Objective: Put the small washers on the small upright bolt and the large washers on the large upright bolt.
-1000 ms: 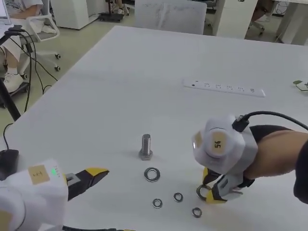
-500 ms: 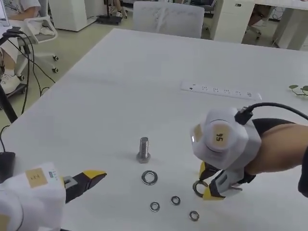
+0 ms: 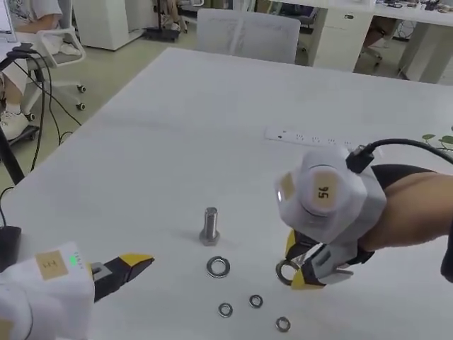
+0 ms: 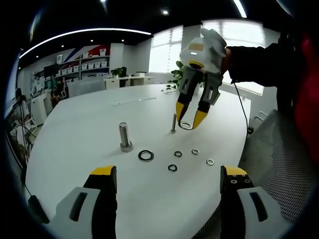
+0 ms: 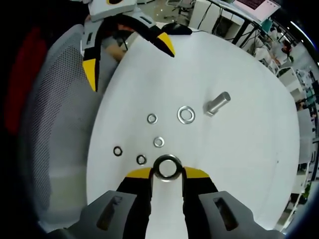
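1. Looking down in the head view, the right hand-held gripper (image 3: 291, 273) is clenched on a large washer (image 3: 284, 270), held low over the counter (image 3: 177, 127) near its front edge. The large bolt (image 3: 210, 227) stands upright apart from it, toward the left. A second large washer (image 3: 218, 267) lies flat just in front of that bolt, and three small washers (image 3: 255, 301) lie scattered nearer the front edge. The left hand-held gripper (image 3: 131, 268) hangs by the front left corner, likely kept aside to leave the work free.
2. From the left gripper view, the left hand-held gripper's own jaws stand wide apart, released and carrying nothing. Across the counter, the right hand-held gripper points down with its washer just beside the thin small bolt (image 4: 173, 123). Four small washers can be counted here.
3. From the right gripper view, the yellow tips pinch the large washer by one side of its rim. That grip leaves the hole unobstructed, which suits dropping it over a shaft. The large bolt stands well beyond, past the loose second large washer, so the held washer probably has to travel there.
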